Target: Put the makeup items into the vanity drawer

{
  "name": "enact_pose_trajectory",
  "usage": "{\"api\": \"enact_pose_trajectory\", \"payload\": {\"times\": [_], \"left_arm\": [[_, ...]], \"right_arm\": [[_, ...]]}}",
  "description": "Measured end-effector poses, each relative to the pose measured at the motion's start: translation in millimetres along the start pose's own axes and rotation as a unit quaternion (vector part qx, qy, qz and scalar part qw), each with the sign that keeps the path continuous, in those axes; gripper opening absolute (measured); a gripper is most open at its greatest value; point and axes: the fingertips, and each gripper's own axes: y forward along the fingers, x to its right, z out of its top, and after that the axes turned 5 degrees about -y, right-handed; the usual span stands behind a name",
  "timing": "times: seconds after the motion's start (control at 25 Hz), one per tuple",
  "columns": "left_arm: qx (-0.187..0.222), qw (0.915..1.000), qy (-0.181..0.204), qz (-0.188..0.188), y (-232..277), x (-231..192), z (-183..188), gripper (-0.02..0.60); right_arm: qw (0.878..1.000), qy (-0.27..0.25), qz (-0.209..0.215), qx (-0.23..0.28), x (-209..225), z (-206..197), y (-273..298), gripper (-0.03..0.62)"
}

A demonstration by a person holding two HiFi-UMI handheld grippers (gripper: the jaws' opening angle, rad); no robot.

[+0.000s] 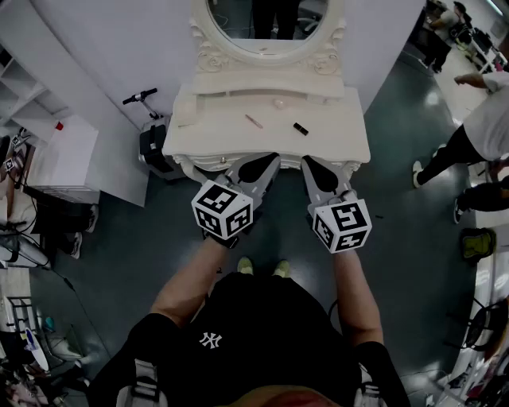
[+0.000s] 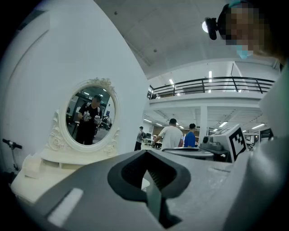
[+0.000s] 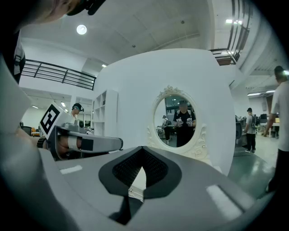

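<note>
The cream vanity [image 1: 207, 137] stands against the white wall, with an oval mirror [image 1: 266, 20] above it. On its top lie a thin pinkish stick [image 1: 254, 121], a small black tube [image 1: 300, 128] and a round pale item [image 1: 279, 103]. My left gripper [image 1: 261, 164] and right gripper [image 1: 312, 167] are held side by side at the vanity's front edge, both shut with nothing in them. They cover the drawer front. In the left gripper view the left gripper [image 2: 145, 155] shows its jaws meeting, and so does the right gripper [image 3: 142, 149] in the right gripper view. Both views look at the mirror [image 3: 179, 121].
A scooter [image 1: 143, 99] leans left of the vanity, near a white cabinet [image 1: 67, 151]. People [image 1: 477, 135] stand to the right on the dark floor. My own feet [image 1: 262, 266] are just below the grippers.
</note>
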Motion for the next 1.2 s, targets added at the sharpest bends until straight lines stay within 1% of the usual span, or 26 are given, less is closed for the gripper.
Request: {"api": "enact_pose_trajectory", "payload": {"times": [0.36, 0.56, 0.92, 1.2], "left_arm": [[-0.005, 1.0, 0.004, 0.006, 8.6, 11.1, -8.5, 0.0], [-0.012, 0.9998, 0.008, 0.011, 16.1, 14.7, -15.3, 0.0], [-0.028, 0.9983, 0.014, 0.05, 15.8, 11.3, -34.2, 0.0], [-0.04, 0.9958, 0.007, 0.082, 20.1, -11.5, -47.1, 0.0]], "right_arm": [[1.0, 0.001, 0.009, 0.0, 6.4, -6.2, -8.9, 0.018], [0.999, 0.017, 0.028, 0.006, 10.2, -9.4, -13.4, 0.021], [0.998, 0.034, 0.046, 0.012, 13.9, -22.4, -20.7, 0.021], [0.998, 0.038, 0.047, 0.013, 17.2, -25.3, -12.5, 0.021]]}}
